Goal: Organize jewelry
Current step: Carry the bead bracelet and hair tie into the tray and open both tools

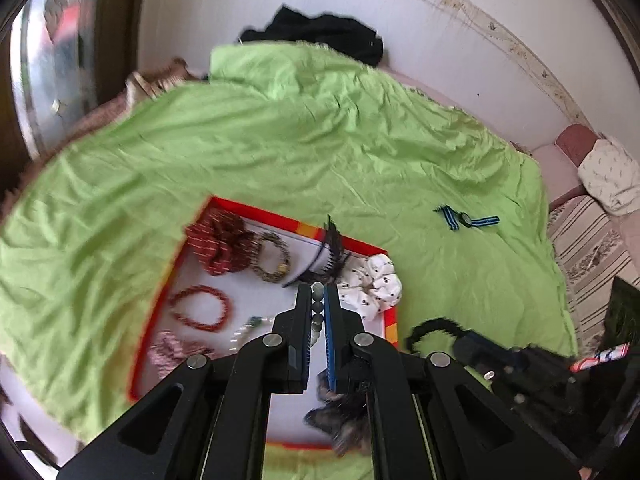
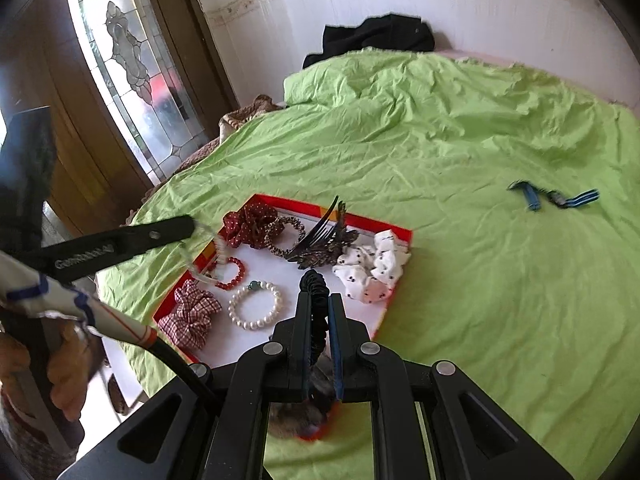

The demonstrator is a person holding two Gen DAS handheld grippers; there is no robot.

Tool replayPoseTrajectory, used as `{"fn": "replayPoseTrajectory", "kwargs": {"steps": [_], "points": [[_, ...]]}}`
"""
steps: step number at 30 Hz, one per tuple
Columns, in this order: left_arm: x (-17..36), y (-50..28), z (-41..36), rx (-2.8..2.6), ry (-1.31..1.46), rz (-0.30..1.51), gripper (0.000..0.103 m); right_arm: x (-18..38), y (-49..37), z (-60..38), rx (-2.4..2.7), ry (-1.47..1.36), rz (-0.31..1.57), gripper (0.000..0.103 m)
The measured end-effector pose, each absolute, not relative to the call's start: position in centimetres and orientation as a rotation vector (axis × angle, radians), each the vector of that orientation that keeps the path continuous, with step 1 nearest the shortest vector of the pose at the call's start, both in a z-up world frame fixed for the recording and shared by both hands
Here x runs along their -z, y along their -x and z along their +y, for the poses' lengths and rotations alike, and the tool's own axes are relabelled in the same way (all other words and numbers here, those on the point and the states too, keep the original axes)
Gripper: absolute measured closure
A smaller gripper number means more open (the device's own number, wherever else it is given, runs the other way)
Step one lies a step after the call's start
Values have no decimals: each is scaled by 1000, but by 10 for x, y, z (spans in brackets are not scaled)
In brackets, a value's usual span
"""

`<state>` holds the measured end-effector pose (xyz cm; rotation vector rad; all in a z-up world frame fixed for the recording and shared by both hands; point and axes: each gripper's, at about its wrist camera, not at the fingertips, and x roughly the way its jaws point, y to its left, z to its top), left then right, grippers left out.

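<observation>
A red-rimmed tray [image 1: 280,222] [image 2: 394,229] with a white floor lies on the green sheet. It holds scrunchies, a red bead bracelet [image 2: 234,274], a pearl bracelet [image 2: 256,306] and a dark hair comb [image 2: 320,240]. My left gripper [image 1: 318,292] [image 2: 188,225] is over the tray, shut on a bead strand [image 1: 317,306] that hangs from it [image 2: 205,258]. My right gripper [image 2: 319,300] [image 1: 464,340] is shut on a black ruffled hair band [image 2: 314,284] [image 1: 430,326] above the tray's near right corner. A blue striped watch strap [image 1: 466,220] [image 2: 556,198] lies apart on the sheet.
The green sheet [image 2: 460,128] covers a wide bed. Black clothing [image 2: 380,34] sits at its far end by the white wall. A glass-panelled wooden door [image 2: 132,64] is on the left, striped cushions [image 1: 592,252] on the right. A person's hand [image 2: 60,376] grips the left tool.
</observation>
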<state>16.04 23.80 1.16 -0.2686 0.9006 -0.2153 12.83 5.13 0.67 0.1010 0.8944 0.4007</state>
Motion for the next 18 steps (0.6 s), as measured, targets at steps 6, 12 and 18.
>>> {"fn": "replayPoseTrajectory", "kwargs": {"steps": [6, 12, 18], "points": [[37, -203, 235, 328, 439, 1003, 97, 24, -155, 52, -426, -224, 958, 94], [82, -226, 235, 278, 453, 1097, 97, 56, -180, 57, -424, -292, 1009, 94], [92, -225, 234, 212, 352, 1114, 97, 77, -188, 73, -398, -182, 1039, 94]]}}
